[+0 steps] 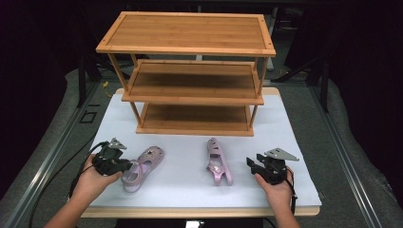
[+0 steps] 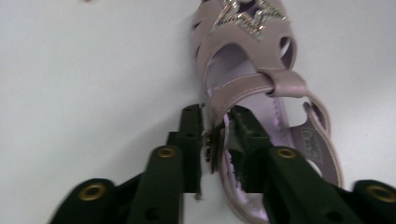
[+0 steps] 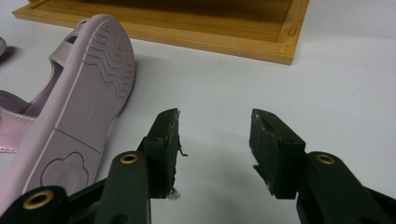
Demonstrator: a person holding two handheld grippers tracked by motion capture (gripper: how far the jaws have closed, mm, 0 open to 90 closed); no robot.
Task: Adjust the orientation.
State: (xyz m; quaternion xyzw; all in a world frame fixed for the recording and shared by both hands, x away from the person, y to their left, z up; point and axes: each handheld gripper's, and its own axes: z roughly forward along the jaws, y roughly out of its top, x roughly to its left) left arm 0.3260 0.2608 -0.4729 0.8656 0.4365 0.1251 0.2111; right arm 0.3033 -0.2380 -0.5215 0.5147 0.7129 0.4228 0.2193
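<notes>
The pink sandal (image 2: 261,88) with the glittery star on its toe lies upright on the white tabletop (image 1: 190,190) at the person's left, toe angled toward the bamboo shoe rack (image 1: 190,71), and the left gripper (image 2: 218,140) has closed on the side wall at its heel end, one jaw outside the shoe and one inside, with the thin upper pinched between the pads. It looks like a small child's shoe of soft synthetic leather: light enough for one gripper, but floppy in the straps, so a hold on the ankle strap or its buckle would likely let the shoe swing or twist. The heel wall where upper meets sole is probably the stiffest place to take it, and the present hold sits about there; the smooth surface may slip a little, so a firm pinch seems wise. Its mate, the second pink sandal (image 1: 217,162), lies tipped on its side in the middle of the tabletop, ribbed sole showing toward the right gripper (image 3: 215,140), whose jaws stand apart with nothing between them, just beside that shoe. The three-tier rack stands behind both, shelves bare.
</notes>
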